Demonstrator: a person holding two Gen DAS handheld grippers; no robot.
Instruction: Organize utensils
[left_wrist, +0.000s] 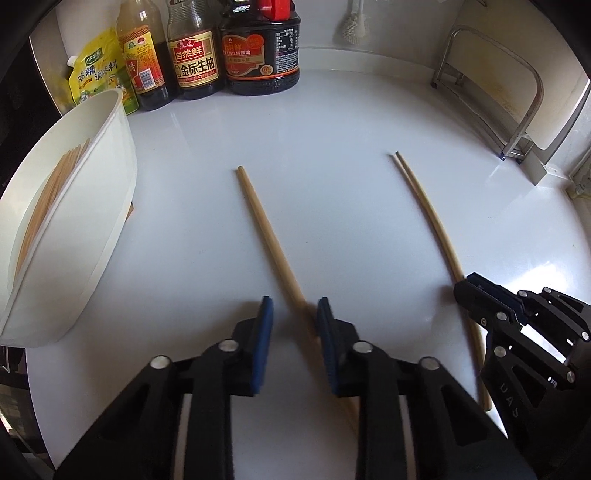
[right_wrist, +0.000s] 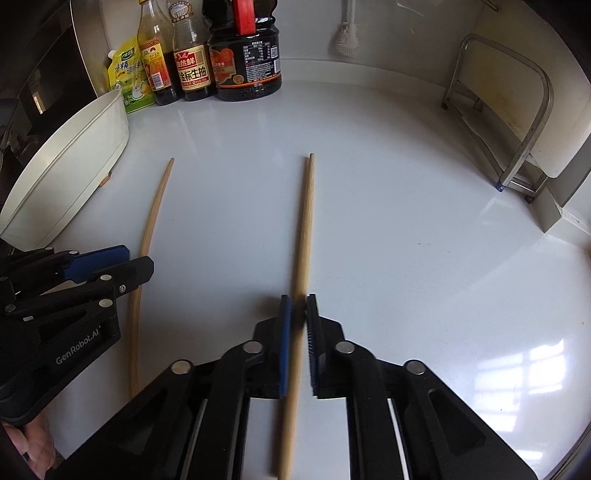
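Observation:
A wooden chopstick (left_wrist: 264, 225) lies on the white counter and runs back between my left gripper's (left_wrist: 294, 308) fingers, close to the right pad; the jaws stand apart. It also shows in the right wrist view (right_wrist: 149, 232), passing under my left gripper (right_wrist: 131, 260). A second chopstick (right_wrist: 304, 221) runs between my right gripper's (right_wrist: 298, 306) blue pads, which stand narrowly around it; contact is unclear. In the left wrist view this chopstick (left_wrist: 430, 214) passes under my right gripper (left_wrist: 467, 286). A white utensil holder (left_wrist: 107, 177) at the left holds several chopsticks (left_wrist: 48, 199).
Sauce bottles (left_wrist: 195, 55) and a yellow seasoning pouch (left_wrist: 98, 70) stand at the back left. A metal rack (left_wrist: 517, 110) stands at the back right, and a brush (right_wrist: 347, 37) hangs on the back wall. The white holder (right_wrist: 74, 162) sits left of both chopsticks.

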